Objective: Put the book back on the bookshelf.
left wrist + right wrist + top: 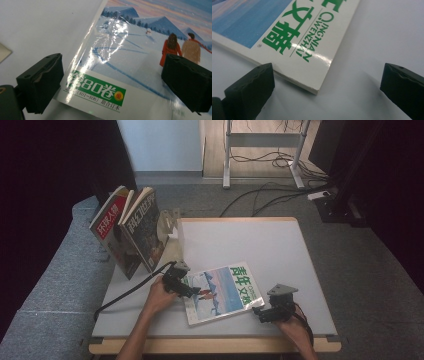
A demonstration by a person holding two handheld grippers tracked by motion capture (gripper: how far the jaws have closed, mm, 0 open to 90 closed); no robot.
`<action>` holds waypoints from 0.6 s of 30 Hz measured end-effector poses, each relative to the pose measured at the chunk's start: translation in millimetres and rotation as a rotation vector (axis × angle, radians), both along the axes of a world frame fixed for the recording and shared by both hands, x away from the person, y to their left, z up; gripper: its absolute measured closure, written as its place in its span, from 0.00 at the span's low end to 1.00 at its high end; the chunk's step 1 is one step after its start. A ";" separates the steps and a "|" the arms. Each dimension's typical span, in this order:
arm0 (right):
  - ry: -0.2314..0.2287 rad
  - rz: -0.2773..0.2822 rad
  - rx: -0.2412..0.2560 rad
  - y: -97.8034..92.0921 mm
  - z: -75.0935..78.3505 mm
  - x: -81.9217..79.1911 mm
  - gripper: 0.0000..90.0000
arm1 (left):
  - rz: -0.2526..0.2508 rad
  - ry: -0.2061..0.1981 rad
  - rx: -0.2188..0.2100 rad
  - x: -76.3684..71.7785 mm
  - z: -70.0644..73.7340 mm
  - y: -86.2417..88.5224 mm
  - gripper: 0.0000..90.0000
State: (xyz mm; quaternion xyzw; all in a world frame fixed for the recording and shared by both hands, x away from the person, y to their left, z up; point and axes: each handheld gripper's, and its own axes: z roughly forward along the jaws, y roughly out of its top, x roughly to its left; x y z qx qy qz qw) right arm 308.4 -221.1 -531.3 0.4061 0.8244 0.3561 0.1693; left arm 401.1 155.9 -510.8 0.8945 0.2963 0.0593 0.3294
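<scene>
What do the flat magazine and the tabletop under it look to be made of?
Magazine: paper with a glossy, probably laminated cover; glare streaks show in the left gripper view, and the right gripper view shows the stacked page edge. Tabletop: a smooth, matte pale sheet, likely laminate or plastic, with a wood-coloured edge.

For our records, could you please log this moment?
left tongs: open over magazine | right tongs: open at its corner | magazine flat

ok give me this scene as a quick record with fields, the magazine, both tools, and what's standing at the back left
magazine: flat on the white table, cover up
left tool: open, jaws astride the magazine's left edge
right tool: open, at the magazine's near right corner, not gripping it
back left: two magazines standing tilted in a rack
</scene>
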 end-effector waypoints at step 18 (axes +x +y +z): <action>0.006 -0.101 -0.007 -8.4 5.1 51.7 0.00 | -0.012 0.037 -0.007 -41.4 -0.8 10.8 0.04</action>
